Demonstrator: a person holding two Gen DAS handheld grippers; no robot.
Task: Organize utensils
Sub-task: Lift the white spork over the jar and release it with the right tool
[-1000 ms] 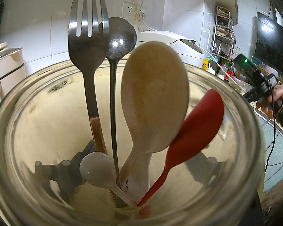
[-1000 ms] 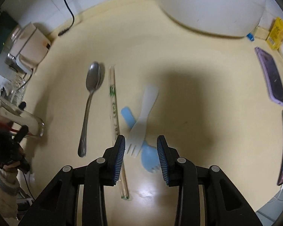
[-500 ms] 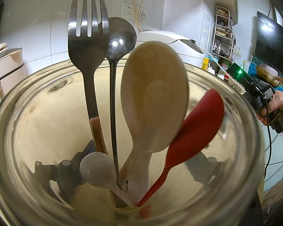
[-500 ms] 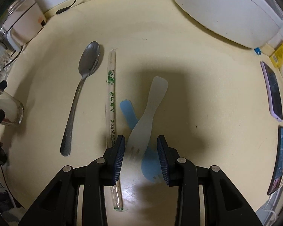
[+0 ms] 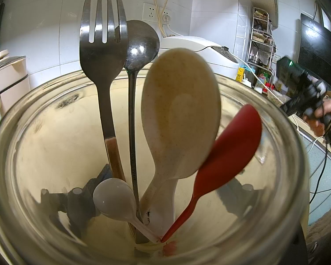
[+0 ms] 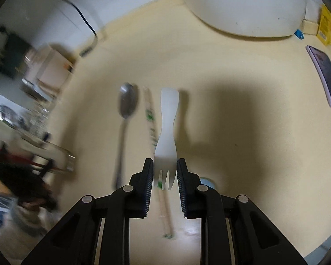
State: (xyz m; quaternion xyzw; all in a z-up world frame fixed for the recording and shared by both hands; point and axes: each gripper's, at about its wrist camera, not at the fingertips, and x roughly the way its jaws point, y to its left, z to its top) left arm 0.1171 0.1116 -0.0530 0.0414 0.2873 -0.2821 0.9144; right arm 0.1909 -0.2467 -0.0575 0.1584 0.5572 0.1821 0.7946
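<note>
Beside the metal spoon (image 6: 125,106), we are closing our right gripper (image 6: 165,172) on the white plastic fork (image 6: 167,132)'s tines; such thin purchase risks slipping. Our left gripper is clamping the glass jar (image 5: 282,176).

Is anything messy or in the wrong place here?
Yes. A metal spoon and wrapped chopsticks lie loose on the counter instead of standing in the jar with the others. The right gripper is closing on a white plastic fork.
</note>
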